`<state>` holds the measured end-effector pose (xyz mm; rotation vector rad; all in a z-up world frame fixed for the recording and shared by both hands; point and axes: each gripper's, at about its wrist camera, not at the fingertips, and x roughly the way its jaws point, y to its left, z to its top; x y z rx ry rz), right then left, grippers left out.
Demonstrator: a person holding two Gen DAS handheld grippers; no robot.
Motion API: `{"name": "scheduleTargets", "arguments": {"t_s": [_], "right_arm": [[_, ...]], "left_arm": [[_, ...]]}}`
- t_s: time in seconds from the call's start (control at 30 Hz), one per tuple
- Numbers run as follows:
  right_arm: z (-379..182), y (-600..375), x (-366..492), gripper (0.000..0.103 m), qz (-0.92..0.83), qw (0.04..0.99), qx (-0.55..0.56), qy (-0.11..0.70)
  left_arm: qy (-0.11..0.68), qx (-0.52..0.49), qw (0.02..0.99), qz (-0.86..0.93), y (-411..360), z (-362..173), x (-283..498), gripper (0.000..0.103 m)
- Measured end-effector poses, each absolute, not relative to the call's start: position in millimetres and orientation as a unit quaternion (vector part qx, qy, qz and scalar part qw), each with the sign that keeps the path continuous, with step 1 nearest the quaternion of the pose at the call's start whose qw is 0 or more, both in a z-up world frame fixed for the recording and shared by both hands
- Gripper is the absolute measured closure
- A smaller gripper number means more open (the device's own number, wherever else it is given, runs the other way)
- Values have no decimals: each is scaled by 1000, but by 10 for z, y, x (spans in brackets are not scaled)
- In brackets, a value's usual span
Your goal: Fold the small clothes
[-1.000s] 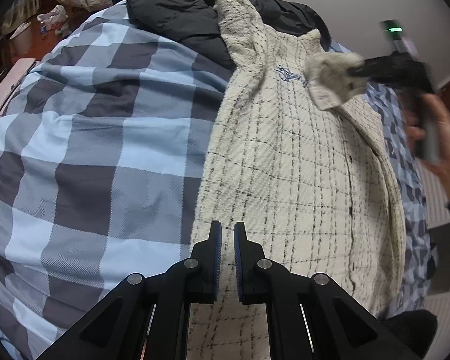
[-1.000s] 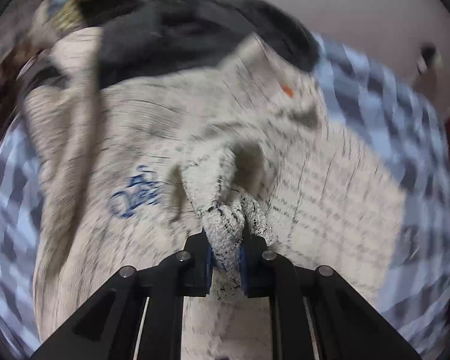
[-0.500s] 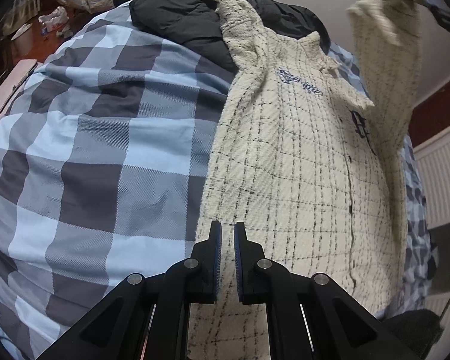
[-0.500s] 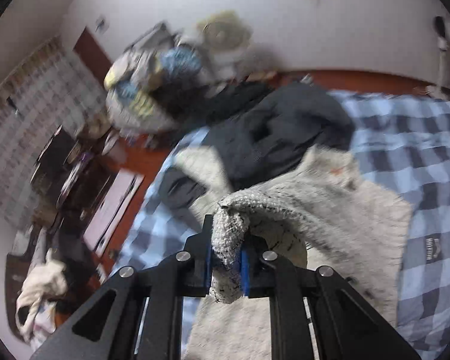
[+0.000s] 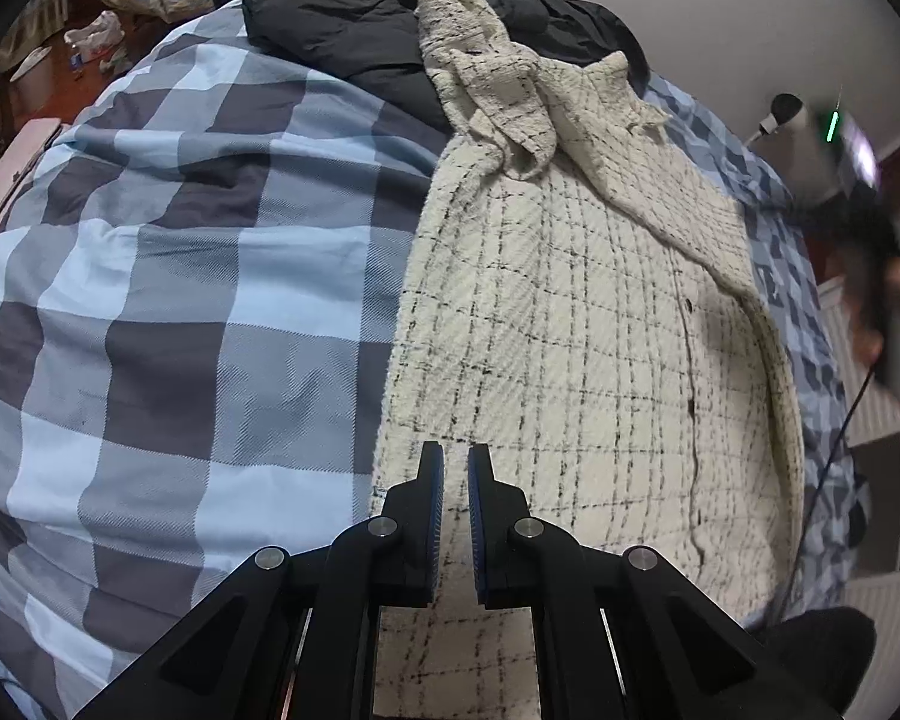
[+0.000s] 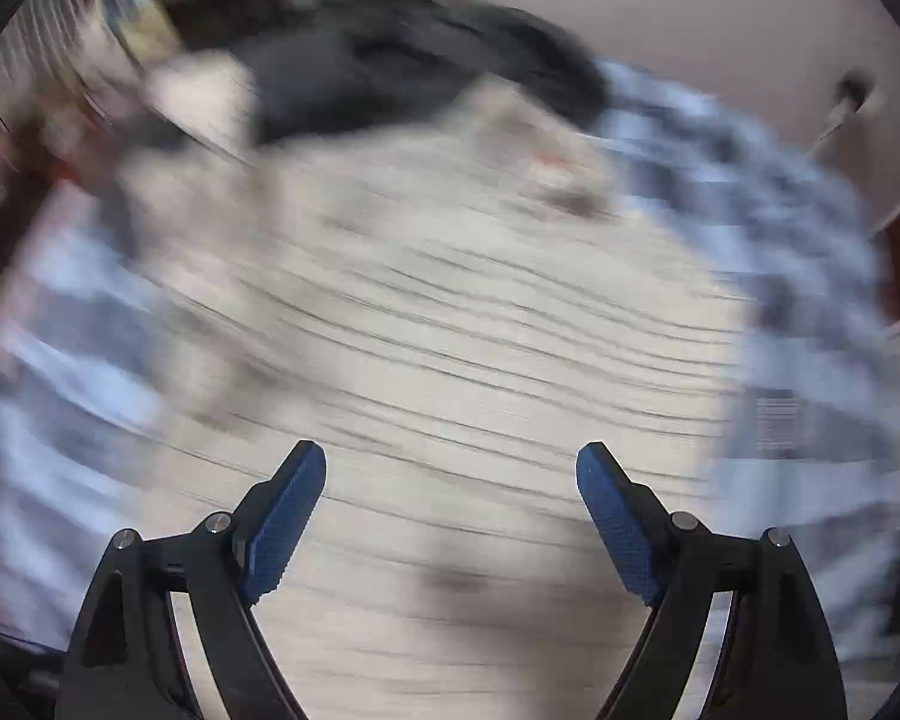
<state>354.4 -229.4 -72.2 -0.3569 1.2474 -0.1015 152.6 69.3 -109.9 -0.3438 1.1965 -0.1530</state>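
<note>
Sleeve (image 5: 498,96) has dropped from my right jaws and now lies bunched at the collar, far ahead of the left jaws | left gripper (image 5: 455,462): jaws pressed together, holding nothing, over the jacket (image 5: 570,330) hem on the bed (image 5: 180,270) | right gripper (image 6: 450,468): jaws just opened wide, empty | next I'd flatten that sleeve straight before folding.

nubbly woven cream jacket (image 5: 570,324) on a smooth matt checked cotton duvet (image 5: 180,276).

We saw a cream woven jacket (image 5: 570,330) with thin black checks, a blue-and-grey checked duvet (image 5: 180,276), and a black padded coat (image 5: 342,30).
</note>
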Motion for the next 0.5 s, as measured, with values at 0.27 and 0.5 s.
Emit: {"name": "scheduleTargets", "arguments": {"t_s": [0.27, 0.5], "right_arm": [[-1500, -3387, 3479, 20, -119, 750, -119, 639], [-1330, -3683, 3656, 92, -145, 783, -11, 605]], "left_arm": [[573, -152, 803, -58, 686, -1209, 1556, 96], [588, -151, 793, -46, 692, -1332, 1589, 96]]}}
